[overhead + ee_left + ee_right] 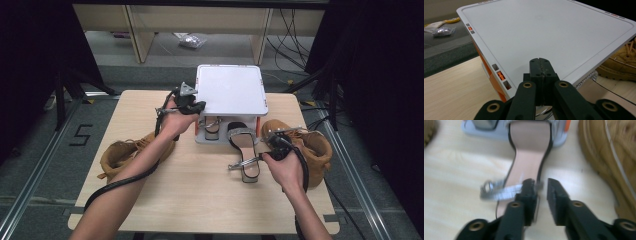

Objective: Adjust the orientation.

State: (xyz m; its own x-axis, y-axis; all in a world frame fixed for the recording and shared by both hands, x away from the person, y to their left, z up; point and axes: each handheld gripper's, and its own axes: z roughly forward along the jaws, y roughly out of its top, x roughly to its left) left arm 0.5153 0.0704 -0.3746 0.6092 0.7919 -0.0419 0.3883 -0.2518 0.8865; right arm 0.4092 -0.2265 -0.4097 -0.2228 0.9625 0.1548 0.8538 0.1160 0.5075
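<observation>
A white-topped shoe rack (230, 90) with orange side posts stands at the back of the table. My left gripper (197, 106) is shut at its front left corner, its tips (540, 60) over the white top (536, 32) with nothing between them. A black sandal (243, 145) with a pink insole lies toe-first under the rack's lower shelf. Its silver ankle strap (240, 163) hangs loose at the heel. My right gripper (263, 156) is open at the heel's right edge (541, 183), beside the strap (499, 190). That view is blurred.
One tan boot (130, 150) lies left of the rack under my left forearm, another (310, 145) to the right, close to my right hand. A second sandal (212, 125) sits on the rack's lower shelf. Bare wooden tabletop (200, 200) spreads toward the front.
</observation>
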